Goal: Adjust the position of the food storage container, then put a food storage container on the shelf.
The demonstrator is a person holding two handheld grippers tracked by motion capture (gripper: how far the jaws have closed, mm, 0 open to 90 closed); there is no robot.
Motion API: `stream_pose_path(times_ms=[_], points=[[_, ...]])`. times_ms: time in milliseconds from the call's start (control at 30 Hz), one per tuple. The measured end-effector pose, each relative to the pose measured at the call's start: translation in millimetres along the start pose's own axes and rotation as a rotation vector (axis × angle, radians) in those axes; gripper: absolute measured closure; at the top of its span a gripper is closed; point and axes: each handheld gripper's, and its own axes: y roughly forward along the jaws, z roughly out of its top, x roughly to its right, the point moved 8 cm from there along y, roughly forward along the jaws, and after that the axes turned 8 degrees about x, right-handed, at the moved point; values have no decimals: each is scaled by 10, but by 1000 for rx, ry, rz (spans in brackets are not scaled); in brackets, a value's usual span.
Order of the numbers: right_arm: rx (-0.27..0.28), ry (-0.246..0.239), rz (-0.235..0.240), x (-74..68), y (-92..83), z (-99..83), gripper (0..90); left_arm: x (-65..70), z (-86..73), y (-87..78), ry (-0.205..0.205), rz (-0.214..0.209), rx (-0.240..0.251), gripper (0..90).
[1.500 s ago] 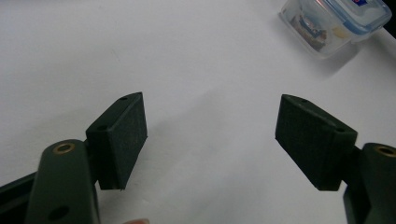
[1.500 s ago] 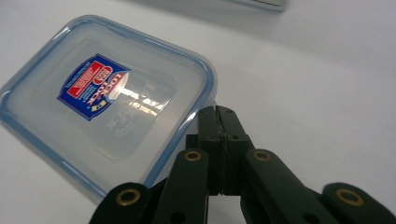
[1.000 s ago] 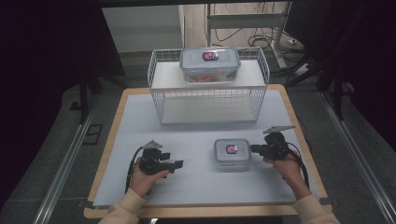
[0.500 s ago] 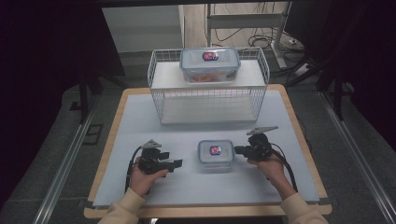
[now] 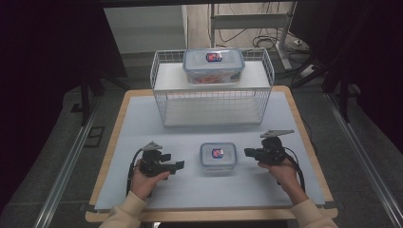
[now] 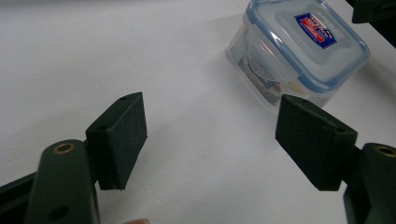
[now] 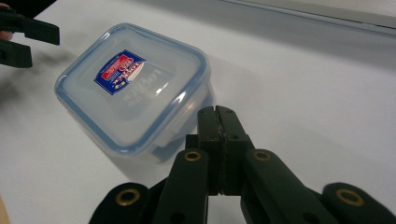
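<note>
**Small clip-lid box between my two grippers**

Because the small box (image 5: 218,156) is rigid clear plastic with a snap-on lid, I judge it stiff enough to take a firm squeeze, light to lift, and rather slick on its smooth walls. I would take hold across two opposite side walls, low under the lid's overhanging rim, so the rim stops any slip; the lid's latches look a poorer place, since a pinch there could pop one open. Something pale lies inside, too blurred to name, so I would keep the box level.

It is squarish with rounded corners, a blue seal running round the lid (image 7: 132,84) and a red and blue label (image 7: 120,71) near the lid's middle. It sits flat on the white table mat (image 5: 142,123), towards my side, between my two hands.

My right gripper (image 7: 218,116) is just beside the box's near corner, jaws pressed together on nothing. My left gripper (image 6: 212,135) stands apart from the box on the other side, jaws spread wide with the box beyond its right pad (image 6: 310,140).

Farther back, a white wire basket (image 5: 212,97) stands on the mat, and a larger clip-lid box (image 5: 213,64) rests on its top shelf.
</note>
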Motion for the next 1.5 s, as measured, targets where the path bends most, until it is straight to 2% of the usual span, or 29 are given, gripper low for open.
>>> stream_pose_path(times_ms=[267,367,467,533,600,667,733,767,967,1100,1300,1500], points=[[16,23,7,69,-96,-25,892,19,29,-26,7,-1,17,249],[22,26,17,58,-99,-14,884,15,24,-17,27,19,10,248],[23,20,26,58,-101,-10,852,14,25,-7,29,26,8,246],[25,23,30,58,-104,-9,791,21,31,-14,35,28,8,244],[28,30,34,50,-103,-1,636,39,43,-23,29,16,12,238],[30,36,44,36,-98,9,560,61,60,-28,18,9,18,225],[41,45,54,24,-102,29,474,69,96,-31,0,28,31,182],[47,55,57,19,-105,42,436,79,113,-33,-6,20,34,158],[73,88,71,12,-117,71,308,160,172,0,-40,-43,30,158],[75,94,88,-10,-115,80,284,215,230,43,-40,-63,27,166],[70,108,119,-55,-81,75,252,307,324,209,-85,-103,11,165],[56,117,133,-73,-40,63,250,382,342,381,-126,-136,-15,165]])
